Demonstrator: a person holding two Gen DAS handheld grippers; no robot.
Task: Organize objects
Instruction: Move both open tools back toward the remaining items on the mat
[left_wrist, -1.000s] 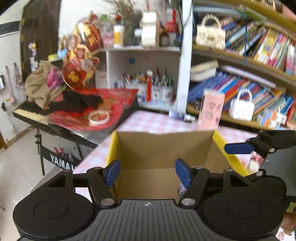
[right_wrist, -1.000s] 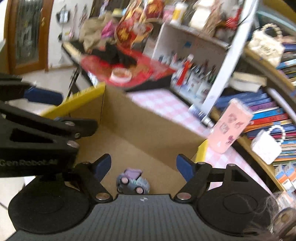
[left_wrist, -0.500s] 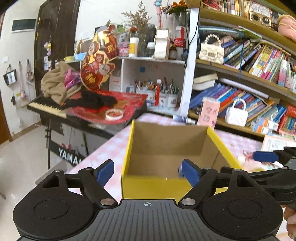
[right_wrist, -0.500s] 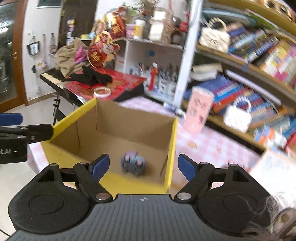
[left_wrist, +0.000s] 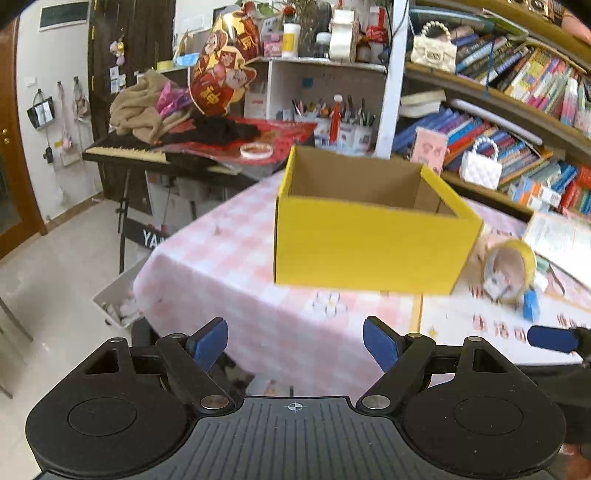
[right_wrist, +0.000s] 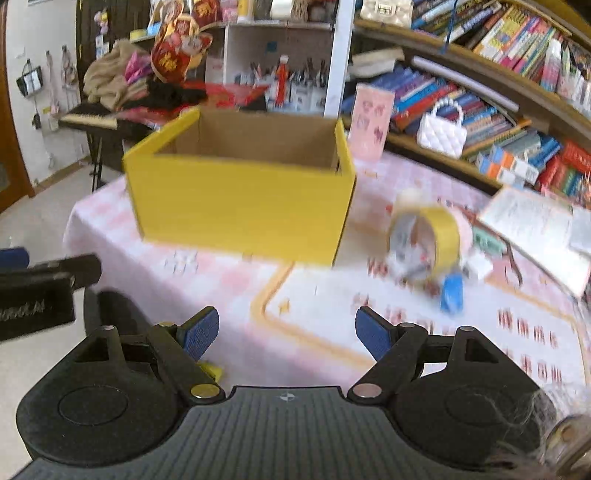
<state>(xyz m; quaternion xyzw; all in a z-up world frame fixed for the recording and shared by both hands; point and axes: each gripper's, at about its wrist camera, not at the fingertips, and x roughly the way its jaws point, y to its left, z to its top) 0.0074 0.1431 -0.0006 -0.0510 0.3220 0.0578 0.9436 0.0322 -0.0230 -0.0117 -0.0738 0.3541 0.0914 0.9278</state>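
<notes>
Box (left_wrist: 369, 243) of yellow card stands beside tape roll (left_wrist: 511, 271) and blue clip (right_wrist: 451, 293); both grippers' jaws wide, empty.

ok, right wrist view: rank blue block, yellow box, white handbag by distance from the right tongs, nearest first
1. Blue block: on the table, ahead and right of the right tongs.
2. Yellow box: farther back, ahead and slightly left.
3. White handbag: on the bookshelf, behind the table, upper right.

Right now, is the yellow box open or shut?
Open. The box has no lid; its brown inner walls show from above in both views. Its contents cannot be seen.
</notes>
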